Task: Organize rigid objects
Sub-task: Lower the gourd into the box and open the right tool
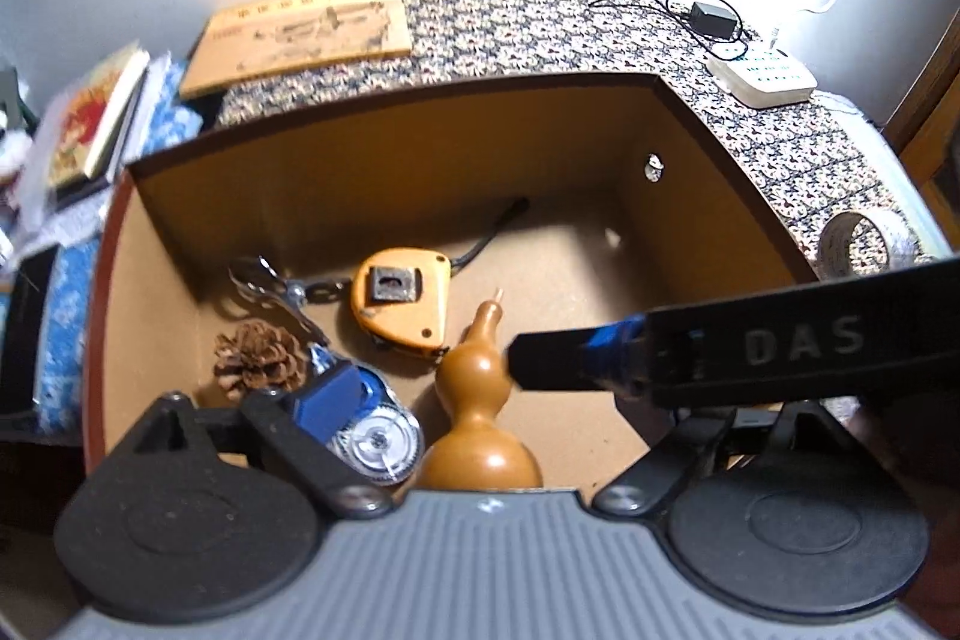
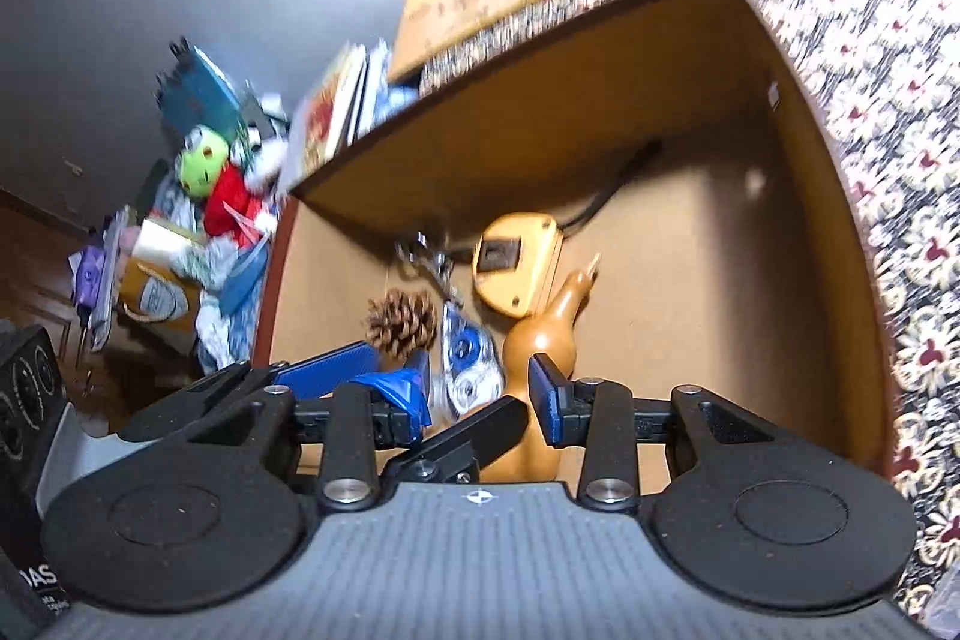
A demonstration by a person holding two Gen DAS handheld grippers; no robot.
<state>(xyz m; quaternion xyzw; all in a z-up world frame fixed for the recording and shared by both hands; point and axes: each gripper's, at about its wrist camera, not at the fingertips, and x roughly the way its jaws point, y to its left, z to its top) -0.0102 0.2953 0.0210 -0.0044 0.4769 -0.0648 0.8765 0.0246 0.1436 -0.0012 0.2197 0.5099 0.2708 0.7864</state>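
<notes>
Open cardboard box [image 1: 384,172] sits on a surface covered in dense floral-print cloth [image 1: 540,34]; matte brown walls, dark rim, a small round hole in the right-hand wall.

Contents, all clustered at the box's near-left floor:
- Wooden gourd [image 1: 480,400], smooth, glossy tan, double-bulb shape with thin stem, lying tilted with stem toward the far wall.
- Orange tape measure [image 1: 402,301], hard plastic case, rounded corners, grey metal clip plate on top, black cord trailing toward the back wall. Touches or nearly touches the gourd's neck.
- Pine cone [image 1: 258,355], brown, scaly, open.
- Correction tape dispenser [image 1: 375,439], clear plastic shell with white gears and blue insert, between cone and gourd.
- Metal clip or keyring piece [image 1: 270,283], shiny, by the left wall; too blurred to identify firmly.

Left gripper [image 1: 420,388]: fingers spread wide, blue pad [image 1: 330,400] over the dispenser, nothing held. The right gripper's black body crosses its view at right.

Right gripper [image 2: 480,391]: blue ribbed pads [image 2: 549,394] moderately apart, above the gourd's lower bulb, empty.

Outside the box: flat wooden board [image 1: 300,34], stacked books [image 1: 96,118], white power strip [image 1: 762,73], tape roll [image 1: 864,241].
</notes>
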